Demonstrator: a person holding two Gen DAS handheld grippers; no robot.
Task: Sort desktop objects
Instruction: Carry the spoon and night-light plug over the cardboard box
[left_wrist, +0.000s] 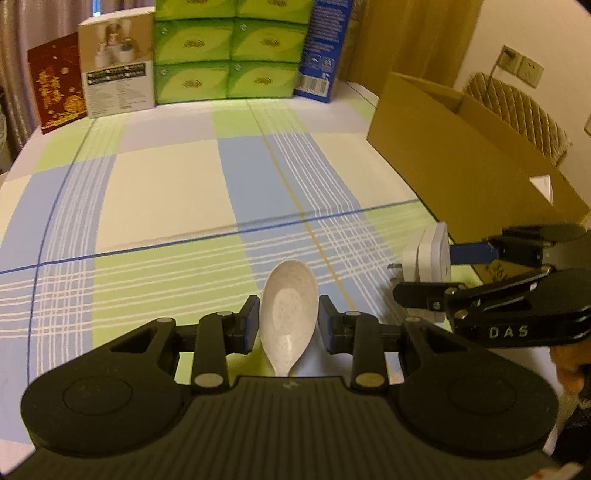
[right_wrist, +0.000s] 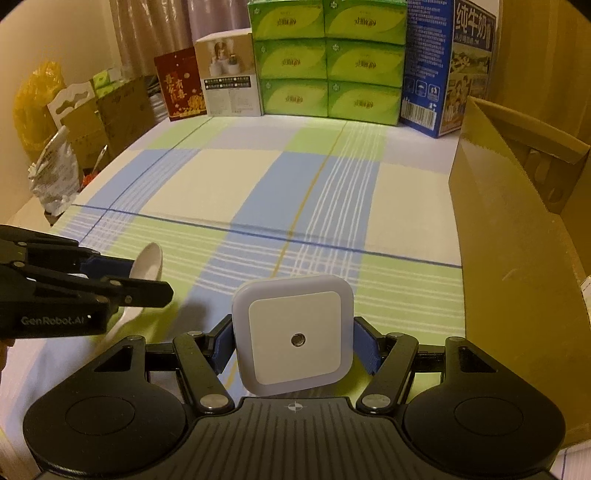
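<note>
A white speckled spoon (left_wrist: 288, 306) sits between the blue pads of my left gripper (left_wrist: 288, 319), which is shut on its bowl and holds it just above the checked tablecloth (left_wrist: 166, 192). From the right wrist view the same spoon (right_wrist: 147, 260) shows at the left, behind the left gripper's black fingers (right_wrist: 147, 291). My right gripper (right_wrist: 293, 341) is shut on a white square plug-in night light (right_wrist: 293, 332), face toward the camera. In the left wrist view that night light (left_wrist: 430, 260) shows edge-on at the right, metal prongs pointing left.
An open cardboard box (left_wrist: 461, 155) stands along the right side of the table (right_wrist: 517, 240). At the back stand stacked green tissue packs (left_wrist: 229, 51), a blue milk carton (right_wrist: 443, 66), a beige box (left_wrist: 116, 62) and a red card (left_wrist: 57, 88). Bags and boxes lie off the left edge (right_wrist: 62, 147).
</note>
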